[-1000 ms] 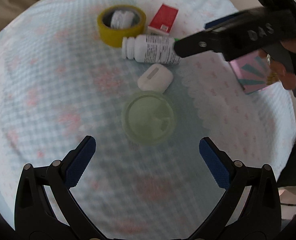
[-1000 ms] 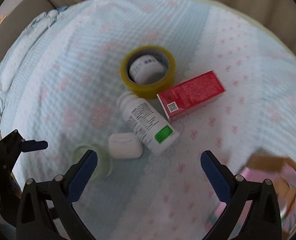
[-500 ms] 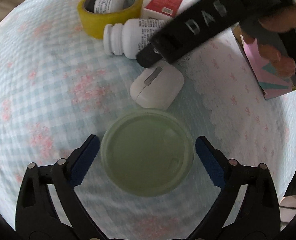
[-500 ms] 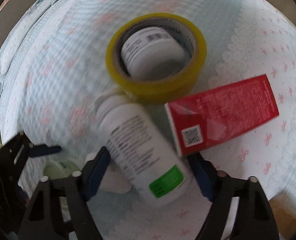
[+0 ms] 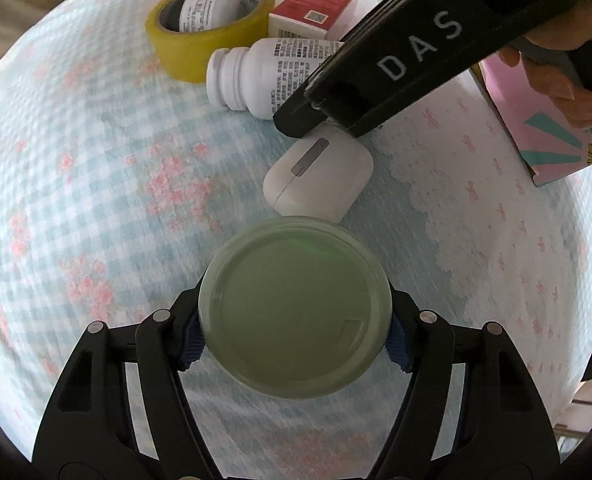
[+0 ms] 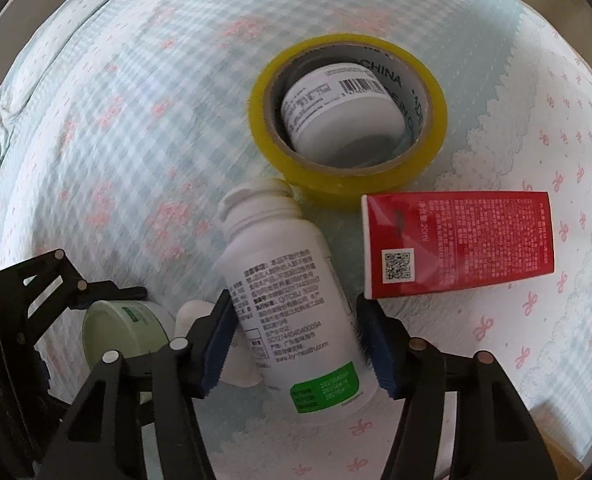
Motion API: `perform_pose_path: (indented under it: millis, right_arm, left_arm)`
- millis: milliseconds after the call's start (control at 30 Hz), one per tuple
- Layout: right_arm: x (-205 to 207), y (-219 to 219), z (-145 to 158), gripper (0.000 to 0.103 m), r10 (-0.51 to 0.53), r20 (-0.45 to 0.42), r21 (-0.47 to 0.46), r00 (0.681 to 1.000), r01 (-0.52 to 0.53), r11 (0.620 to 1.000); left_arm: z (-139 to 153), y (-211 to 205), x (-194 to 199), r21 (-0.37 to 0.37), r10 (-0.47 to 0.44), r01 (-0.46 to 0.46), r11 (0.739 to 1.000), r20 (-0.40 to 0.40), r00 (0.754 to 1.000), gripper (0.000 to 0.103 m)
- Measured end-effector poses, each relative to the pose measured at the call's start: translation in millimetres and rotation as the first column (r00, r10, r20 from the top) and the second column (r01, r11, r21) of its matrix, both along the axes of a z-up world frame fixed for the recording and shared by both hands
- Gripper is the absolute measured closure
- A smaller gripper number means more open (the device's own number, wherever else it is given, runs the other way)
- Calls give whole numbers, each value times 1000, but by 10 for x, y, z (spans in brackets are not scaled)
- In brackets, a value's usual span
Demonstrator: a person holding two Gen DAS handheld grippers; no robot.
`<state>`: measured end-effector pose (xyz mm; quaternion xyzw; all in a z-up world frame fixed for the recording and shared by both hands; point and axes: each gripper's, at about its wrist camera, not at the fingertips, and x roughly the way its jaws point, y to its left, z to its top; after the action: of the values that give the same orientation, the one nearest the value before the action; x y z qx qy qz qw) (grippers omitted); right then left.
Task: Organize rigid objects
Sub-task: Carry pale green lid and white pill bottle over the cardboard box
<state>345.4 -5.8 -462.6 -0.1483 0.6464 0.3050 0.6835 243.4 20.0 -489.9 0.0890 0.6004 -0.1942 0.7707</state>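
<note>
A pale green round tin (image 5: pixel 294 312) sits low in the left wrist view, pinched at its sides by the blue pads of the left hand-held gripper (image 5: pixel 294 340), on a quilted cloth (image 5: pixel 76 200) of blue check and pink flowers. Just beyond the tin at 12 o'clock lies a white earbud case (image 5: pixel 319 178), touching or nearly touching its rim. The right hand-held gripper's black body, lettered "DAS", reaches in from 2 o'clock and covers part of the case and of the white pill bottle (image 6: pixel 292 300) behind it.

In the right wrist view that bottle lies on its side, uncapped neck toward 12 o'clock, with the right hand-held gripper (image 6: pixel 294 340) closed on its body, pads pressed to both flanks. At 12 o'clock from the bottle's neck stands a roll of yellow tape (image 6: pixel 347 120), a small white jar (image 6: pixel 339 112) resting inside its core. A red carton (image 6: pixel 459 244) lies flat at 3 o'clock, just beside the bottle. A pink patterned box (image 5: pixel 535 136) sits at the cloth's far right edge, partly behind the person's fingers (image 5: pixel 567 88).
</note>
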Motion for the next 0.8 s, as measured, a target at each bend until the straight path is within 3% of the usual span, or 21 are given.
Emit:
perform_pose_path:
  millis: [433,800]
  right_arm:
    - [-136,-22,299,55,-93,-14,68,996,94,993]
    - [-397,-113,612,56,-169,-5,128,986,168,977]
  left_arm:
    - [268,505,10,-24,101,-101,995,12,995,36]
    - [698,962,-40,-71,194,-189,979,68,979,36]
